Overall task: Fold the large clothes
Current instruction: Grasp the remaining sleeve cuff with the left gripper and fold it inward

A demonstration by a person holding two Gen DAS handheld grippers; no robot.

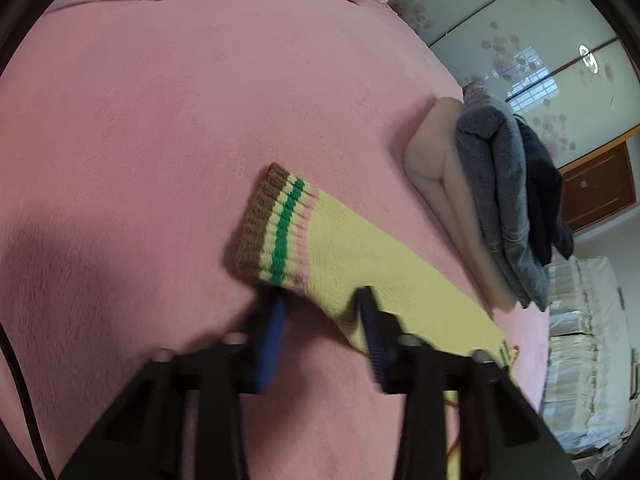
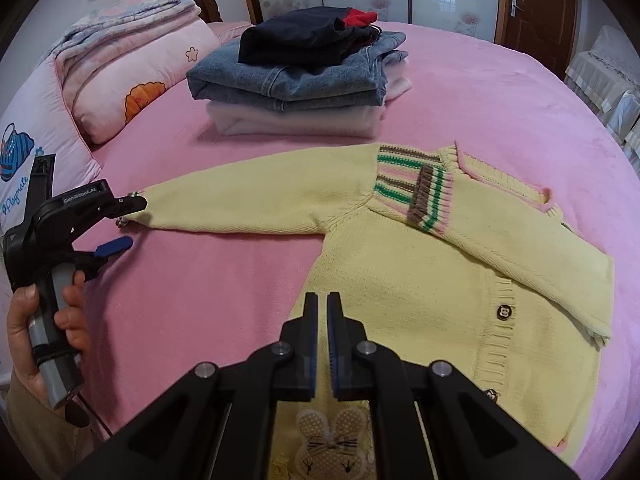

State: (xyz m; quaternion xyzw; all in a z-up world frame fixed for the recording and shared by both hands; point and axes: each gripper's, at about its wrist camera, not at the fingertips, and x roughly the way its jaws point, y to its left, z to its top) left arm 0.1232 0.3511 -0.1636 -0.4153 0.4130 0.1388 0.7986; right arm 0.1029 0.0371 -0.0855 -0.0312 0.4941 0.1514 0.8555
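Left gripper (image 2: 130, 222): fingers spread wide at the sleeve's cuff, frame left.
Right gripper (image 2: 322, 312): fingers nearly together, above the hem.
Cardigan (image 2: 400, 280): yellow, flat, frame centre, on pink bed (image 2: 500, 92).
Folded stack (image 2: 304, 80): upper centre.

Left tongs (image 1: 322, 300) motion-blurred, cardigan (image 2: 420, 280) hem cut off, cuff hidden

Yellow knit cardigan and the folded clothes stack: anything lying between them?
Nothing: only bare pink bedsheet separates the yellow knit cardigan from the folded clothes stack, in the right wrist view.
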